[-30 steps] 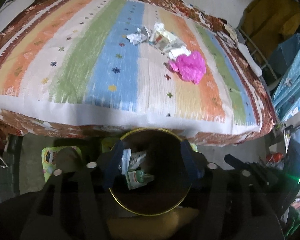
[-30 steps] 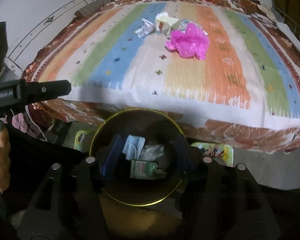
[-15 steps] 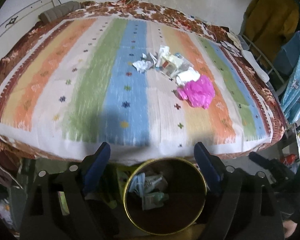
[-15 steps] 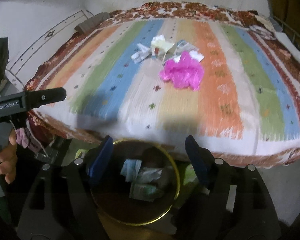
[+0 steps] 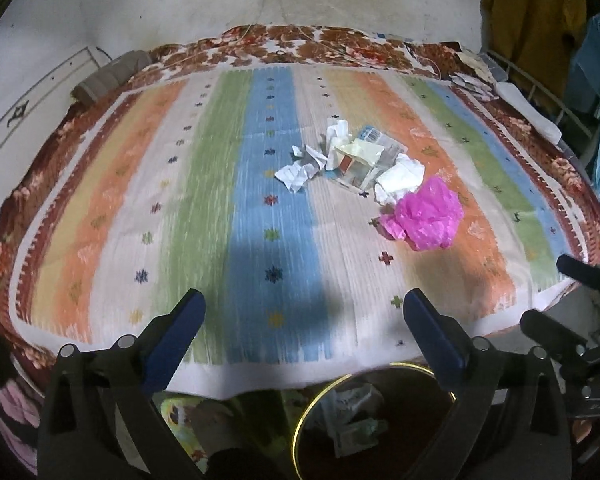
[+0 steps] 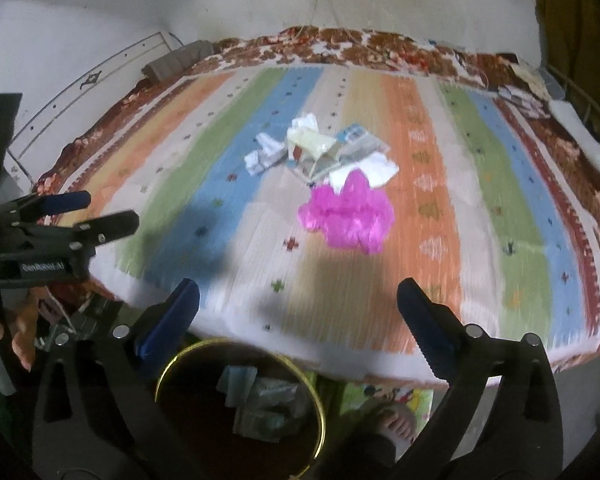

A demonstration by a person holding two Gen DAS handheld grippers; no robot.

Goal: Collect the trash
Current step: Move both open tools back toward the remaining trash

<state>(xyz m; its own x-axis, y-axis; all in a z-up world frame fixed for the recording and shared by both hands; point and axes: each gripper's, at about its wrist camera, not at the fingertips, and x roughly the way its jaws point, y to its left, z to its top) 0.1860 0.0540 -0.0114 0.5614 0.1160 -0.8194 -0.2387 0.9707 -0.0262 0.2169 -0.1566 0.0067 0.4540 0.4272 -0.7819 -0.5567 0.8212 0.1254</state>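
A pile of trash lies mid-bed: a crumpled pink plastic bag (image 5: 426,216) (image 6: 350,216), white crumpled papers (image 5: 302,168) (image 6: 266,154) and torn packets (image 5: 360,160) (image 6: 320,148). A dark round bin with a gold rim (image 5: 308,412) (image 6: 320,408) stands on the floor below the bed's near edge and holds several wrappers (image 5: 354,420) (image 6: 260,404). My left gripper (image 5: 304,312) is open and empty over the bed's front edge. My right gripper (image 6: 298,300) is open and empty too, well short of the pile.
The bed has a striped cover (image 5: 140,220) with a brown floral border. The left gripper shows at the left of the right wrist view (image 6: 60,220). Clothes (image 5: 536,12) hang at the right. A bare foot (image 6: 396,424) stands beside the bin.
Both grippers have risen from over the bin and moved forward over the bed's edge. Their jaws stand wider apart. The bin has slid to the bottom of both views.
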